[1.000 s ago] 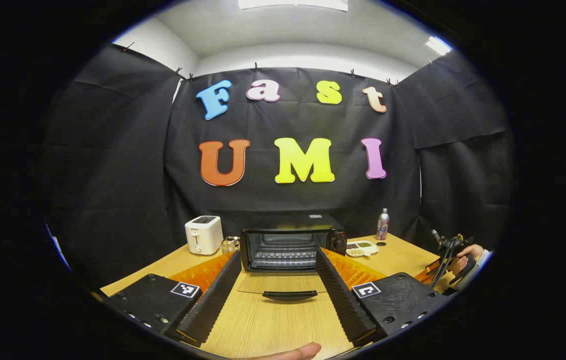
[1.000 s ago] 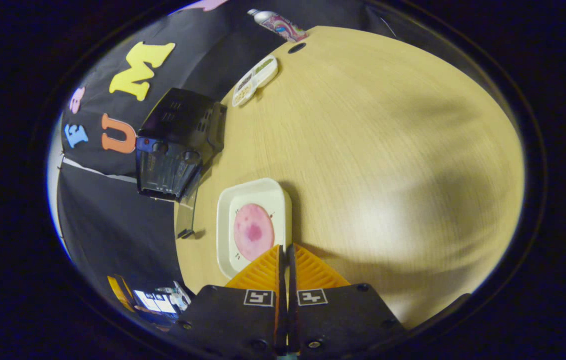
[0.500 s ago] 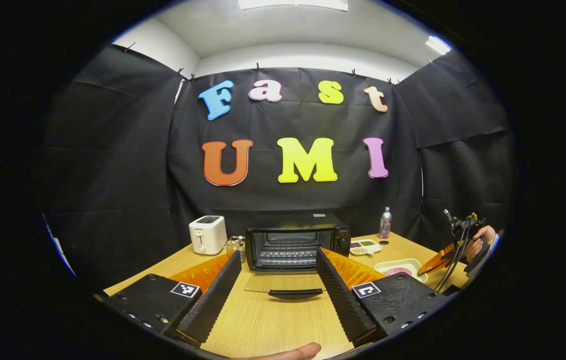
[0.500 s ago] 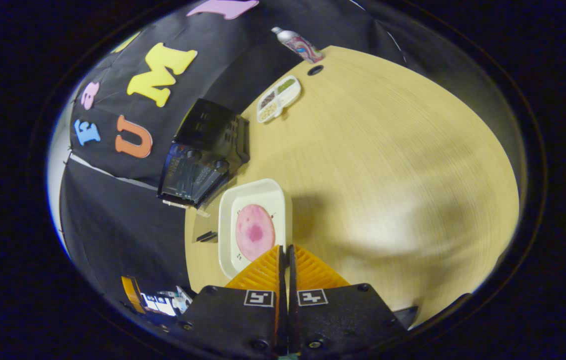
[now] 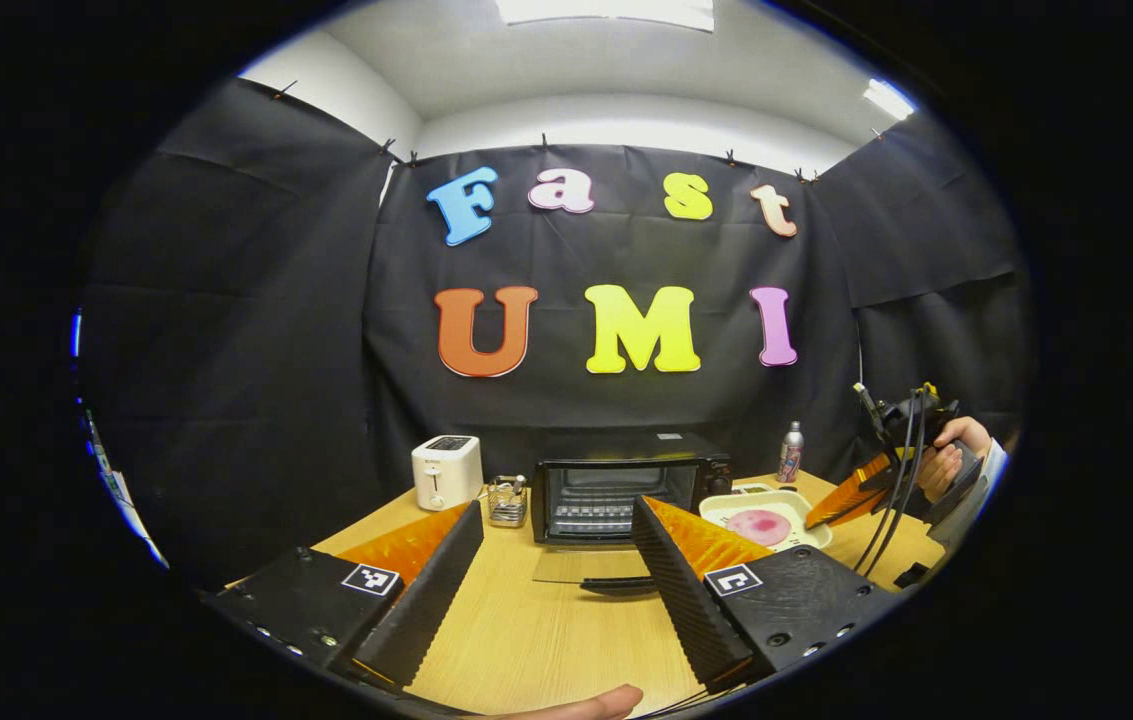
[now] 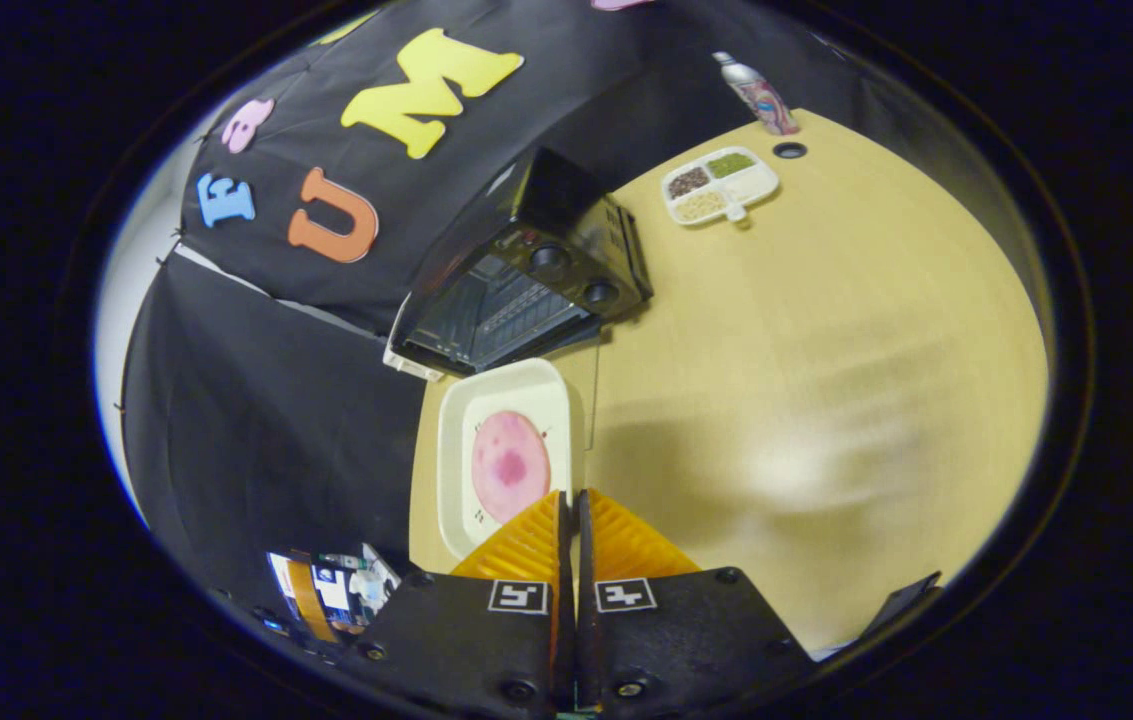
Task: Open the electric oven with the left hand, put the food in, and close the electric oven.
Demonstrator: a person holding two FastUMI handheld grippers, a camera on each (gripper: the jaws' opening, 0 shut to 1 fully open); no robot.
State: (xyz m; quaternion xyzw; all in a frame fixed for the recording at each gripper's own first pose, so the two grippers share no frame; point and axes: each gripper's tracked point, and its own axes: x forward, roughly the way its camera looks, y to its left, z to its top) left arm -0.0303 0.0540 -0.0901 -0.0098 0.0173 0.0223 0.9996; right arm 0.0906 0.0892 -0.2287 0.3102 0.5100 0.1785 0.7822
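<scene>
The black electric oven (image 5: 626, 480) stands at the back of the wooden table with its glass door (image 5: 591, 570) lying open and flat. My left gripper (image 5: 556, 510) is open and holds nothing, some way in front of that door. A white plate (image 6: 501, 385) carrying a round pink slice of food (image 6: 509, 465) is held off the table by its near rim, with my right gripper (image 6: 571, 497) shut on that rim. The plate's far edge hangs close to the oven (image 6: 536, 280) mouth. From the left gripper view the plate (image 5: 806, 535) hovers right of the oven, the right gripper (image 5: 851, 495) behind it.
A white toaster (image 5: 446, 470) and a small wire holder (image 5: 506, 500) stand left of the oven. A divided snack tray (image 6: 721, 185), a bottle (image 6: 756, 95) and a small dark cap (image 6: 789, 150) sit at the back right. A hand (image 5: 946, 455) grips the right gripper.
The right gripper has carried the plate up and toward the oven's open front. The left gripper has drawn back and to the left, away from the open door.
</scene>
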